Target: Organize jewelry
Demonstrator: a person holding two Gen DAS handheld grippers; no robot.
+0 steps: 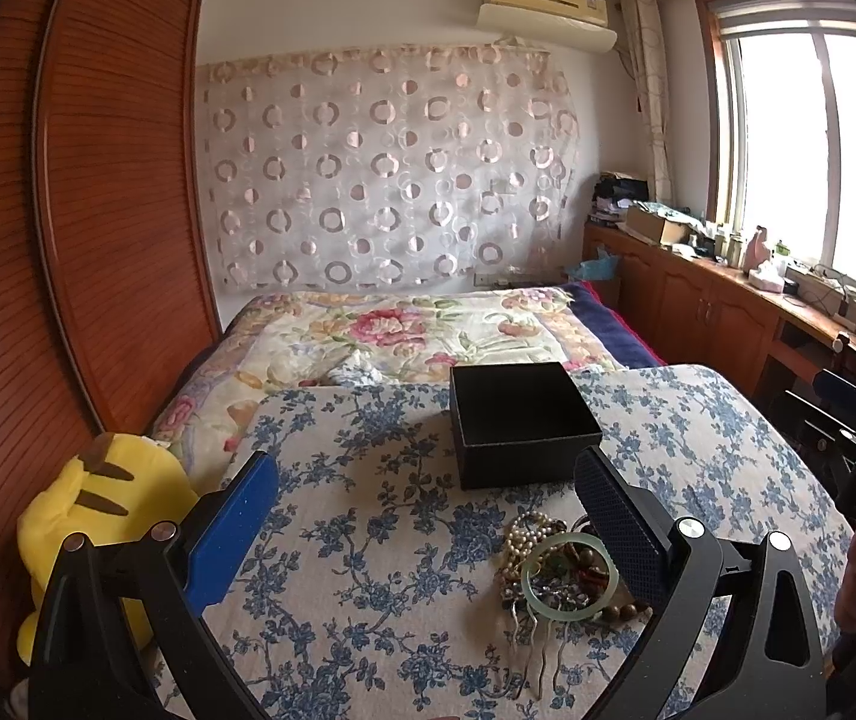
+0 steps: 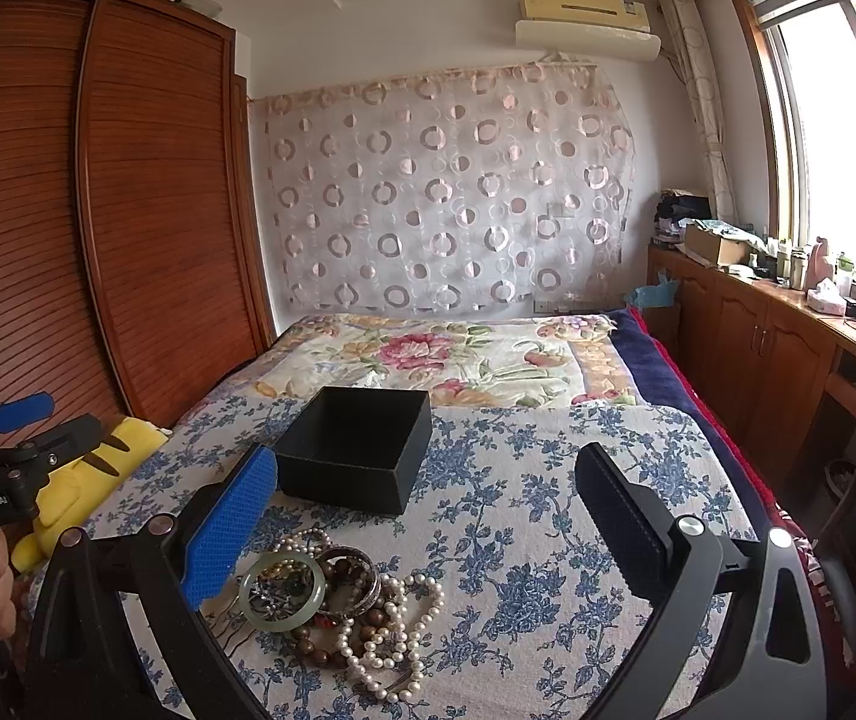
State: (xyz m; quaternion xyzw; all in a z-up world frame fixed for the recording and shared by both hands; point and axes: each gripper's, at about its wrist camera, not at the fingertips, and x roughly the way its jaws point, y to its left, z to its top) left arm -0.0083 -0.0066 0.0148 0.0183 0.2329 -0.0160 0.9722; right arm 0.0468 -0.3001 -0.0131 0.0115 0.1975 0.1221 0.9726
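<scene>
A pile of jewelry lies on the blue-flowered cloth (image 1: 368, 528): a pale green jade bangle (image 1: 525, 577), brown wooden beads (image 2: 314, 639), a pearl necklace (image 2: 395, 630), a metal bangle (image 2: 362, 600) and a metal hair comb (image 1: 538, 660). An open black box (image 1: 520, 420), empty inside, stands behind the pile; it also shows in the right wrist view (image 2: 356, 450). My left gripper (image 1: 428, 522) is open, its right finger just beside the pile. My right gripper (image 2: 428, 516) is open above the cloth, with the pile near its left finger.
A yellow plush toy (image 1: 104, 516) lies at the cloth's left edge. A wooden wardrobe (image 1: 98, 210) stands on the left. A floral quilt (image 1: 416, 330) covers the bed behind. A wooden cabinet (image 2: 775, 348) with clutter runs under the window on the right.
</scene>
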